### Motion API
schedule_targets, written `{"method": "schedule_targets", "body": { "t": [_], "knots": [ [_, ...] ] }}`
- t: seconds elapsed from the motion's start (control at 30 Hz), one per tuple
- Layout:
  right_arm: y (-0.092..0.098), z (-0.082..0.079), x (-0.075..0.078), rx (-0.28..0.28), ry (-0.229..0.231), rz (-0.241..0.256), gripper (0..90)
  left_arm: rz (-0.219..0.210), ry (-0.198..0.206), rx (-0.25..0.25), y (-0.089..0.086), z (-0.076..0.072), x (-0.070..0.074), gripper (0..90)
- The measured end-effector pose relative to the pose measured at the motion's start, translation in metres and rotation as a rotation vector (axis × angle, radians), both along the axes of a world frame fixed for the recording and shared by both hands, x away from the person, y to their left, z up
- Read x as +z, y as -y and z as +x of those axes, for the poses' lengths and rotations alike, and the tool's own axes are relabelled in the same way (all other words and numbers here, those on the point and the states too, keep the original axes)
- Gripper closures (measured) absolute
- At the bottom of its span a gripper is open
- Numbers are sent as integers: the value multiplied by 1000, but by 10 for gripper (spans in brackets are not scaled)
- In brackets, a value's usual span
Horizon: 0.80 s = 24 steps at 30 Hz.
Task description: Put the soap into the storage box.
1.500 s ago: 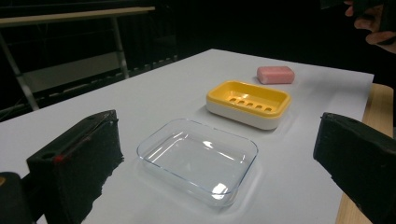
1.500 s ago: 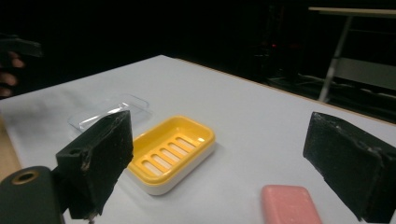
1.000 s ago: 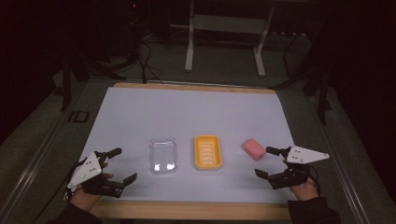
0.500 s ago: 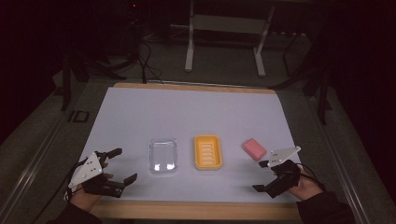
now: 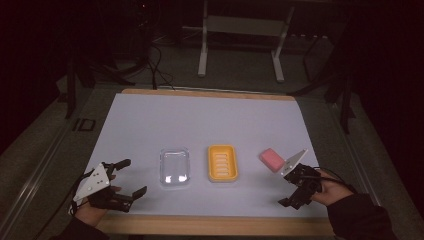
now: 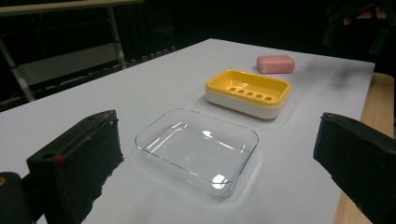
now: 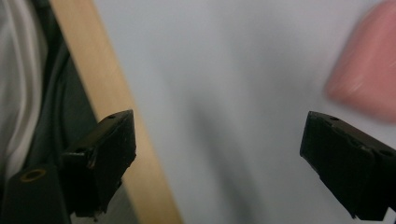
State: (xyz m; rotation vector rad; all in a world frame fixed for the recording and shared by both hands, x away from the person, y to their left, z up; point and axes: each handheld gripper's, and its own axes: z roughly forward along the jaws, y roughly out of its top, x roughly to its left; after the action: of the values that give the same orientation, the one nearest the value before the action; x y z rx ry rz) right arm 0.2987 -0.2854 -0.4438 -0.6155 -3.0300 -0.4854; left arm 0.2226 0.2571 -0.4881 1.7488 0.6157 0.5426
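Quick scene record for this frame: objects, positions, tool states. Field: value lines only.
surface: table with white cover
clear tray: left of centre, empty
yellow soap dish: right of the clear tray, empty
pink soap: on the table, right of the dish
left tool: open, near front left edge, holding nothing
right tool: open, tilted, beside the soap, not gripping it

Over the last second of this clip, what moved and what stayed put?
The right gripper turned in the hand and dropped back toward the table's near edge, jaws wide apart with nothing between them, beside the pink soap. The left gripper kept its place, open. The soap, the yellow soap dish and the clear lid did not shift.
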Motion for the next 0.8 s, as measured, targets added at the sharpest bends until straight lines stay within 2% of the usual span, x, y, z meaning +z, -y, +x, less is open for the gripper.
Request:
{"method": "schedule_targets", "body": {
  "t": [0.07, 0.17, 0.3, 0.5, 0.67, 0.73, 0.77, 0.8],
  "knots": [
    [0, 0, -3, 13, -59, -58, 107, -2, 1, -1, 0, 0, 0, 13],
    [1, 0, -7, 7, -75, -111, 106, 1, 0, 0, 0, 0, 0, 13],
    [3, 1, -7, -7, -82, -134, 106, -2, -1, -1, 0, 0, 0, 13],
    [6, 2, -8, -41, -125, -172, 112, 1, -2, 2, 0, 0, 0, 13],
    [14, 6, -15, -137, -185, -252, 119, 21, -12, -7, 2, 0, -3, 13],
    [16, 7, -17, -158, -197, -263, 118, 22, -12, 4, 3, 0, -2, 12],
    [21, 9, -19, -205, -215, -274, 118, 20, -9, 9, 3, 1, -2, 13],
    [22, 9, -19, -225, -217, -274, 119, 20, -9, 9, 3, 1, -2, 13]
  ]
}}
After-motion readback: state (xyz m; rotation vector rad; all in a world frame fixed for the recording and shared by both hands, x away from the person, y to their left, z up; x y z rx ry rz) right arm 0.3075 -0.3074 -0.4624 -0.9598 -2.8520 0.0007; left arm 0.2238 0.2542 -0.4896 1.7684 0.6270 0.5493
